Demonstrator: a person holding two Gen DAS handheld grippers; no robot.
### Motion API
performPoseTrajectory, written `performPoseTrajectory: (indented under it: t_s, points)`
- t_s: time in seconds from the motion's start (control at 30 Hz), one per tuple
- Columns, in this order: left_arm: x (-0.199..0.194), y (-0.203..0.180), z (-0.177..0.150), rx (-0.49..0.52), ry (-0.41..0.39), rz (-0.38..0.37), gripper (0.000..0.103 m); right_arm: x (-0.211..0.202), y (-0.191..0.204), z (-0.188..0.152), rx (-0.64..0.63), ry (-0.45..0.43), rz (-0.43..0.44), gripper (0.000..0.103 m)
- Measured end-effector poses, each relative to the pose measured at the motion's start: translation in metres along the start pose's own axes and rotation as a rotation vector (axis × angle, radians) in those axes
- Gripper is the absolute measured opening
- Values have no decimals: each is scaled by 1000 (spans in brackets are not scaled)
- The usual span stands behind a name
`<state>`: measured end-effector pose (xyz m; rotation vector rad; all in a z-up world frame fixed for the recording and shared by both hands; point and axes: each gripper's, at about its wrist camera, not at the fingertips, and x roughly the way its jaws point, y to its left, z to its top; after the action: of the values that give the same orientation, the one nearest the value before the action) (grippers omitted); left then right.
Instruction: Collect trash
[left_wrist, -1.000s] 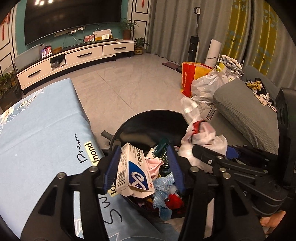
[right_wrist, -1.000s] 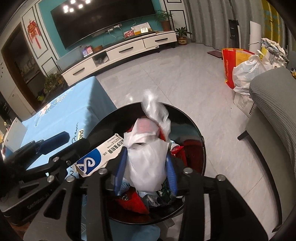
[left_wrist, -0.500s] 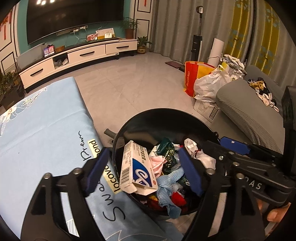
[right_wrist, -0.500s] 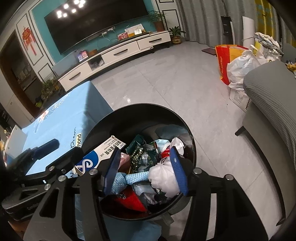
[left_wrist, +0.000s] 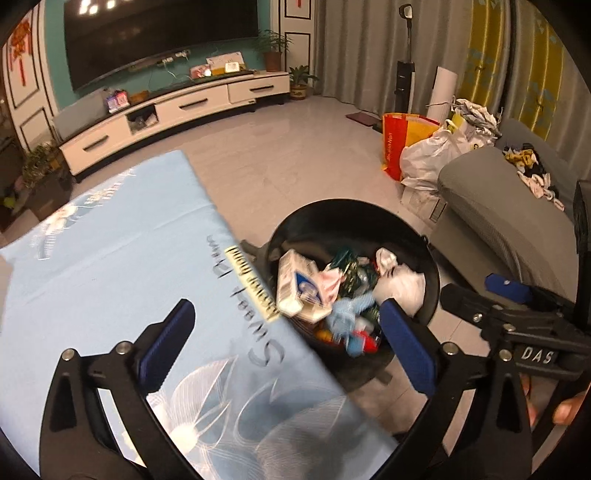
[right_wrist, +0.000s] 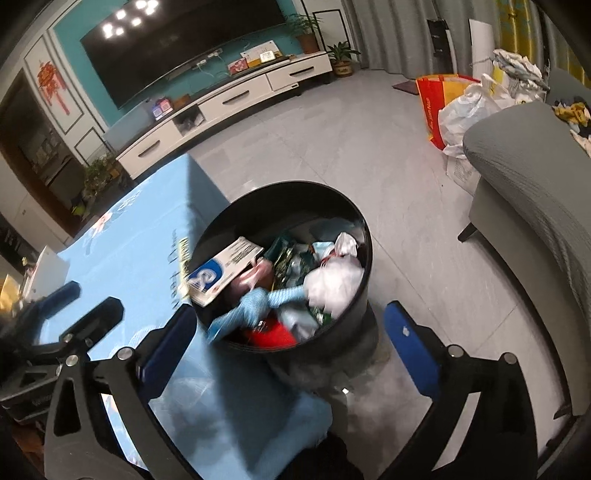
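A round black bin (right_wrist: 364, 254) stands on the grey tile floor, tight against the corner of a table under a light blue cloth (left_wrist: 110, 266). It is nearly full. A white box (right_wrist: 221, 271) with a blue logo leans against the wall nearest the table, one end sticking up above the rest. A crumpled white bag (right_wrist: 334, 282) lies against the opposite side, with a smaller white scrap just above it. Between them sit a pale blue rag (right_wrist: 255, 302), green wrappers (right_wrist: 284, 256), something pink and something red at the bottom; the pile is partly blurred, so finer detail is hard to tell.

The left gripper (left_wrist: 286, 341) hangs over the table edge and the near rim of the bin. Its jaws have just been opening and now stand spread wide with nothing between them; the box it let go lies in the bin. The right gripper (right_wrist: 288, 345) hovers above the bin's near side, its jaws also just opened and spread wide, empty, with the white bag resting below in the bin.

By the grey sofa (left_wrist: 491, 206) stand a red-and-yellow tote (left_wrist: 397, 146) and a stuffed white sack (left_wrist: 432, 158).
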<state>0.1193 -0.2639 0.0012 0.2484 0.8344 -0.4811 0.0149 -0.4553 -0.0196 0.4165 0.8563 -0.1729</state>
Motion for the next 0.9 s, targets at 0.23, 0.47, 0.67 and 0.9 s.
performPoseTrajectory:
  t_s: [0.23, 0.47, 0.67, 0.9]
  points:
    - [-60, 11, -37, -85, 59, 121, 100, -40, 19, -28, -66, 35, -3, 99]
    - [-120, 33, -64, -162, -10, 69, 100, -83, 44, -38, -119, 21, -27, 99]
    - [-182, 54, -60, -241, -119, 100, 100, -135, 70, -35, -171, -51, -18, 99]
    - [-197, 54, -57, -239, -124, 139, 100, -156, 77, -39, -183, -114, -32, 100]
